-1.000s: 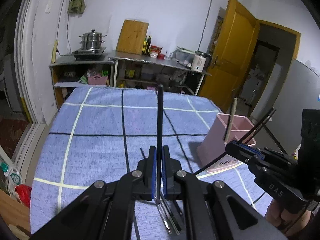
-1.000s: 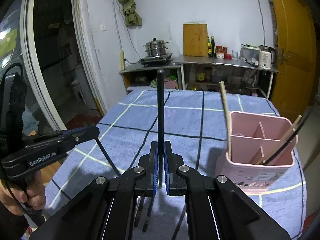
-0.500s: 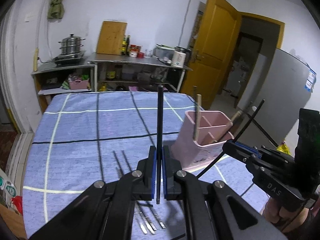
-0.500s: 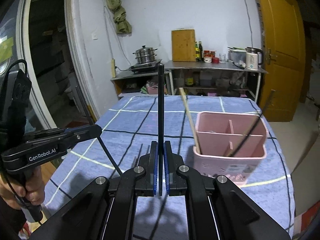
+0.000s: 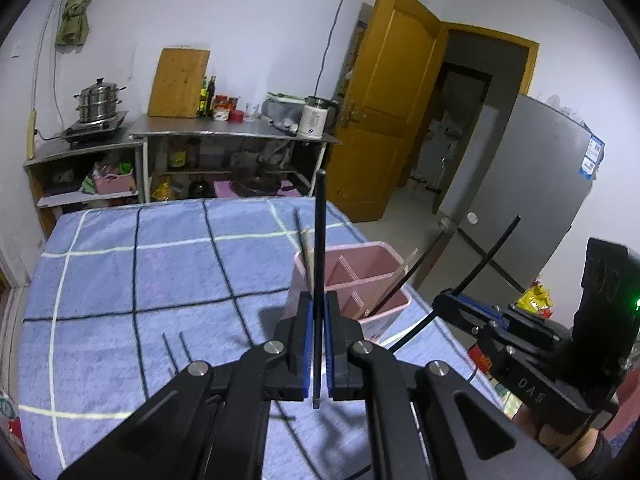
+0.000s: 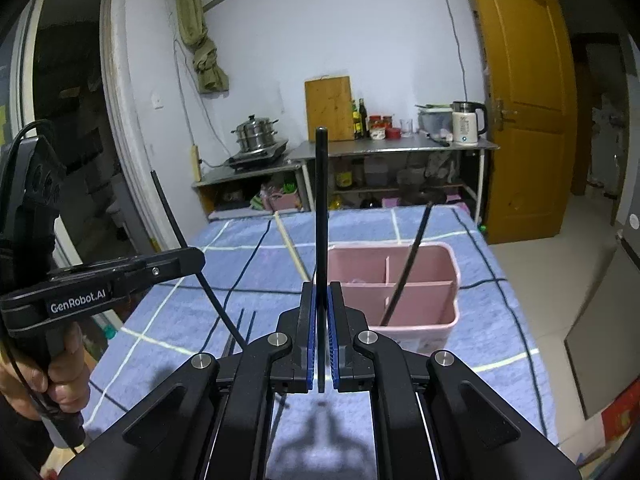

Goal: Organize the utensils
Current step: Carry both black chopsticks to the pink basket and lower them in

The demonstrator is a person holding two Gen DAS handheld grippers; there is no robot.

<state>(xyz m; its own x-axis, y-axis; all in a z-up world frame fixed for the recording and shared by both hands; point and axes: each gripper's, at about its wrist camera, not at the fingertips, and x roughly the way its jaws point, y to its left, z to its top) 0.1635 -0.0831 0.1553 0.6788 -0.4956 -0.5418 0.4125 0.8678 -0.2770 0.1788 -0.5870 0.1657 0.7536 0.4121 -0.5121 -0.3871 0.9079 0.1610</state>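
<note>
We have 1 long thin black chopstick (image 5: pixel 319 240) pinched upright in our left claw (image 5: pixel 319 344) and 1 more (image 6: pixel 321 208) pinched in our right claw (image 6: pixel 320 336). The pink plastic box with dividers (image 6: pixel 416 304) sits on the blue checked tabletop (image 6: pixel 492 320) ahead, a bit right of both; our right claw looks nearer.

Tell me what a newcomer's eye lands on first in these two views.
First, the left tongs and right tongs, each shut on a black chopstick that stands up the middle of its own view. Behind them a pink divided holder sits on the blue checked cloth, with a black chopstick and a pale wooden one leaning inside. Two more black chopsticks lie flat on the cloth.
</note>
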